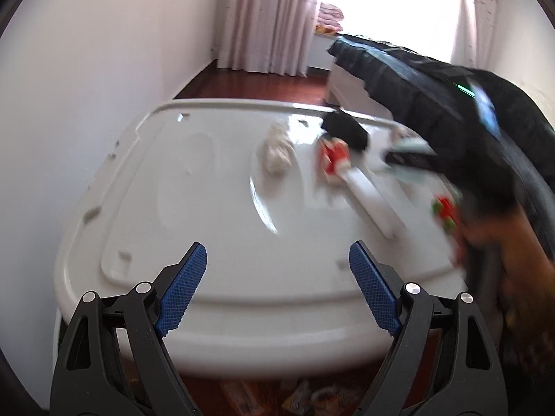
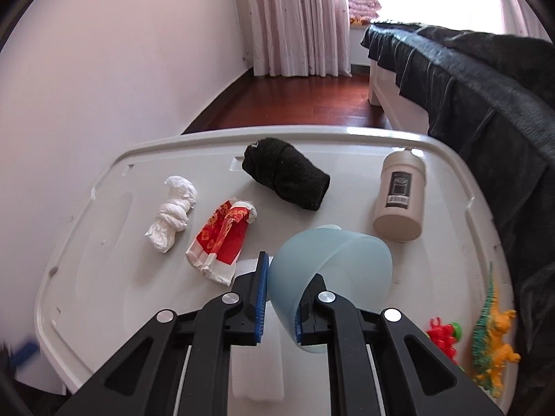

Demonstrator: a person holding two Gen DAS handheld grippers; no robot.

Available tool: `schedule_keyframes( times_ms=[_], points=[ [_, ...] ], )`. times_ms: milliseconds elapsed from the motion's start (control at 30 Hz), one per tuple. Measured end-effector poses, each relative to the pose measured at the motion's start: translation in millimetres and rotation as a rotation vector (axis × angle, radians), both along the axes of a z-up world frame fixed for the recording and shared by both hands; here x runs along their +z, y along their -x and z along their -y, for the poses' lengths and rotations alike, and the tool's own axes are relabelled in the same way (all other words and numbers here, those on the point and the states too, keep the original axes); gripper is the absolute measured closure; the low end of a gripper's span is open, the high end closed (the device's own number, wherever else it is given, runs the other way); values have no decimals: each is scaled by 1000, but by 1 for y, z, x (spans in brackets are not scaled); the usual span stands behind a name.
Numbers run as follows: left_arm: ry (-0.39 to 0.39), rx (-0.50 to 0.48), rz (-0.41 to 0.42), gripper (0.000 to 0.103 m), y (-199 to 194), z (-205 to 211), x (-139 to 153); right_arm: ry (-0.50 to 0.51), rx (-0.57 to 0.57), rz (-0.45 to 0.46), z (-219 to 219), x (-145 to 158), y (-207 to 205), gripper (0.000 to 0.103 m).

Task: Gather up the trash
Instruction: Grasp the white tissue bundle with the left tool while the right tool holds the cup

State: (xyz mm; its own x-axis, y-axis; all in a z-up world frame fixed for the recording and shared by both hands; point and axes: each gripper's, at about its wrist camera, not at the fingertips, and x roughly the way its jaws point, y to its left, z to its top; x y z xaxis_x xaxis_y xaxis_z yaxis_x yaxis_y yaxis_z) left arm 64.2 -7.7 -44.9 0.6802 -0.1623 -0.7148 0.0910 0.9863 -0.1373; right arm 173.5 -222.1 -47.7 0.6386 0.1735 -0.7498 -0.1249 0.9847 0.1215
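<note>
Pinching the thin wall of a translucent pale-blue plastic cup (image 2: 329,270), the right tongs (image 2: 279,306) are clamped with one pad inside the cup and one outside. The cup sits tilted at the near edge of the white plastic tabletop (image 2: 114,228), mouth towards the camera. A grip on so thin a rim looks shaky: the cup could pivot or slip out if the hand swings quickly.

The left tongs (image 1: 277,298) stand wide apart with nothing between them, above the near left part of the tabletop. That view is smeared, so their aim is hard to judge.

The likely trash lies towards the left edge: a crumpled white tissue wad (image 2: 172,214) and, just beside it, a red-and-white printed paper wrapper (image 2: 222,239). Near the far edge lies a rolled black sock (image 2: 286,178), and a beige cylindrical canister (image 2: 400,196) stands towards the far right corner. Small plastic toys (image 2: 494,339) sit at the near right corner; a sweeping arm could knock them off or topple the canister.
</note>
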Motion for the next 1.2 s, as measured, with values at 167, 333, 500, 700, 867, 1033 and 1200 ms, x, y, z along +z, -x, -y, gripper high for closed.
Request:
schedule_keyframes(
  times_ms=[167,333,500,700,867,1033,1200],
  points=[
    [-24,14,-12,21,-72,3,0,9,18,42,7,17,12,91],
    [-51,-14,-76,30,-137,22,-23,-14,24,68,12,29,15,91],
    [-82,5,-133,45,-179,30,-47,-22,40,80,12,34,19,91],
    [-138,-24,-137,62,-198,40,-60,-23,43,79,14,32,21,91],
    [-138,-17,-128,68,-199,35,-65,-21,46,75,12,32,21,91],
    [-88,20,-116,69,-182,17,-63,-16,46,91,10,36,24,91],
    [-108,34,-75,69,-144,-1,-44,-17,54,103,5,44,33,91]
  ],
)
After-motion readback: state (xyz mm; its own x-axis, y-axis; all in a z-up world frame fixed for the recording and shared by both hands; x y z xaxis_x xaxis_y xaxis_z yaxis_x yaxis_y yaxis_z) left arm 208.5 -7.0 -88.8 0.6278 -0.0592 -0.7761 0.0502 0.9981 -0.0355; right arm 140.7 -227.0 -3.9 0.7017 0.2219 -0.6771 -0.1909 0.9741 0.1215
